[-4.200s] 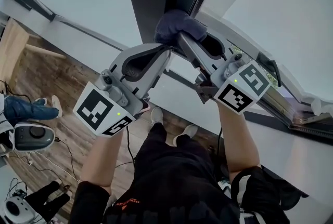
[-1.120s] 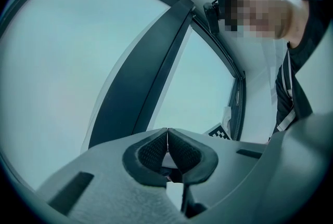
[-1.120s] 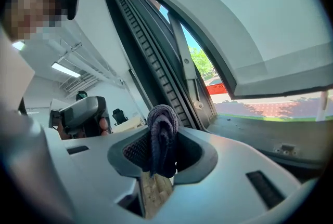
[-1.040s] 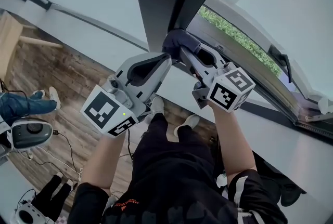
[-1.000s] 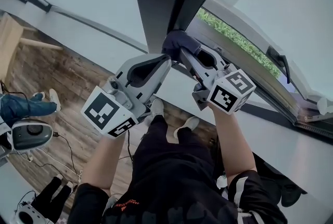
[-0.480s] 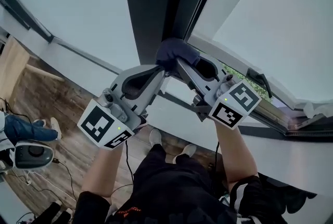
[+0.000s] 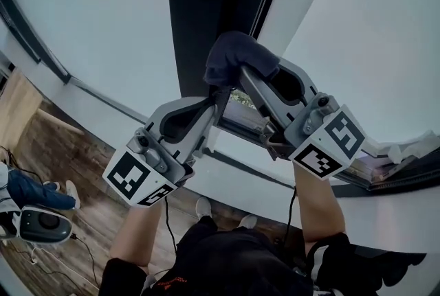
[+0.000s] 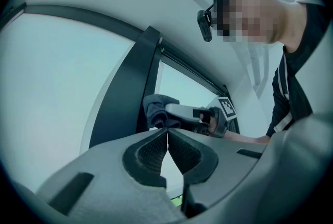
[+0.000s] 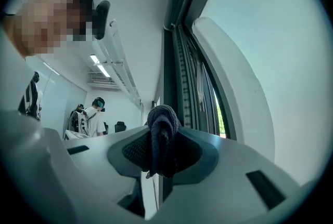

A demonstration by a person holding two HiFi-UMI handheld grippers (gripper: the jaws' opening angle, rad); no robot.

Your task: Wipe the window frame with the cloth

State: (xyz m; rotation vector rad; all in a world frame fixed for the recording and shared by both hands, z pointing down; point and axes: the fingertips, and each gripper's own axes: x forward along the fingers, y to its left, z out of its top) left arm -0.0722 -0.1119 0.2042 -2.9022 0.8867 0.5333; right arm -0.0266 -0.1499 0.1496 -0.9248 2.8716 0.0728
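Observation:
A dark blue cloth (image 7: 234,54) is bunched against the dark upright window frame (image 7: 206,6). My right gripper (image 7: 237,71) is shut on the cloth (image 9: 162,140), which bulges out between its jaws, close to the dark frame post (image 9: 174,51). My left gripper (image 7: 221,97) sits just below the cloth with its jaws shut and nothing between them (image 8: 167,130). In the left gripper view the cloth (image 8: 156,109) and the right gripper (image 8: 195,114) show ahead, beside the frame (image 8: 130,98).
A white wall and window pane (image 7: 103,20) lie left of the frame, and an opened white sash (image 7: 364,27) lies to the right. Wooden floor (image 7: 62,150) with cables and devices lies far below. Other people (image 9: 91,116) stand in the room behind.
Both grippers and the cloth have moved up along the dark upright frame from its lower corner. The right gripper has kept its hold on the cloth.

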